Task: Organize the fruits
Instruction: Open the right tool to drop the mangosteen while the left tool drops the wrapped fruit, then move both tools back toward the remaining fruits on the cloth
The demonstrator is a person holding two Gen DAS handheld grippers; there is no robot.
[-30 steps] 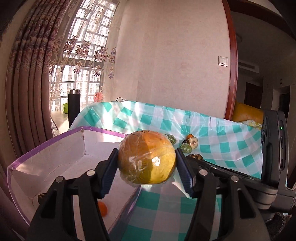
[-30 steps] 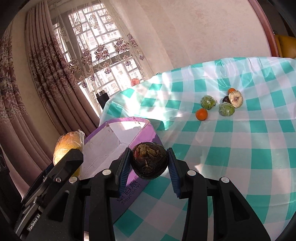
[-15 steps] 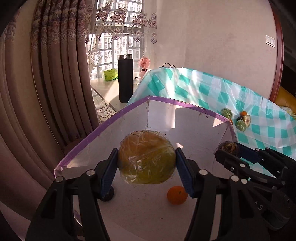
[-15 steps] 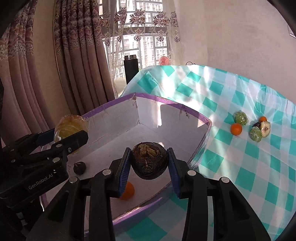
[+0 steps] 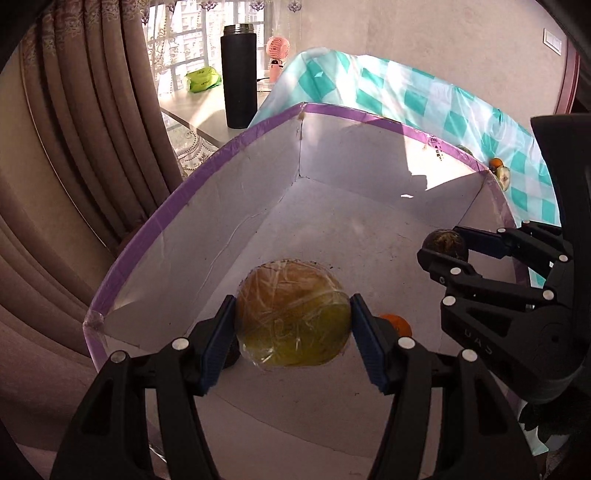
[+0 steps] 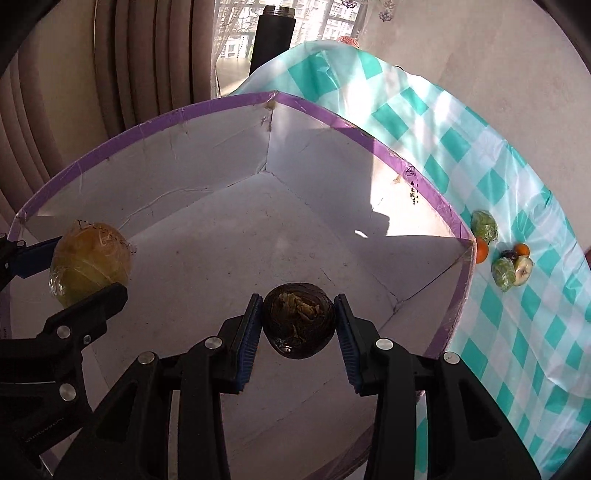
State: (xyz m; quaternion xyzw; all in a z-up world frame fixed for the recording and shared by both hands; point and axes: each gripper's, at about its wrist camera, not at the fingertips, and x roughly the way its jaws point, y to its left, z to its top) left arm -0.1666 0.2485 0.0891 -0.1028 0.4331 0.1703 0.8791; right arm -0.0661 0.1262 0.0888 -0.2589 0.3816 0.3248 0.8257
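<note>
Left wrist view: left hand-held gripper (image 5: 293, 334) clamps a wrapped yellow fruit (image 5: 293, 313) above the box (image 5: 207, 173) floor. Right hand-held gripper (image 6: 298, 325) pinches a dark fruit (image 6: 298, 325) over the same box; other fruits (image 6: 504, 273) lie on the tabletop (image 6: 517, 332).

Pale textured wall (image 5: 461, 48) stood behind a table draped in a teal-and-white checked cloth (image 6: 491, 206), sun streaking across it. Heavy brownish pleated curtains (image 5: 74, 147) hung on the left, a sheer flowered lace curtain beside them. A gridded window (image 5: 207, 33) was bright with daylight. On the white sill (image 5: 195, 110): a tall black flask (image 5: 239, 75), small pink fan (image 5: 277, 55), green packet (image 5: 203, 79). Light switch (image 5: 553, 40) and reddish-brown door frame (image 5: 567, 85) at far right.
</note>
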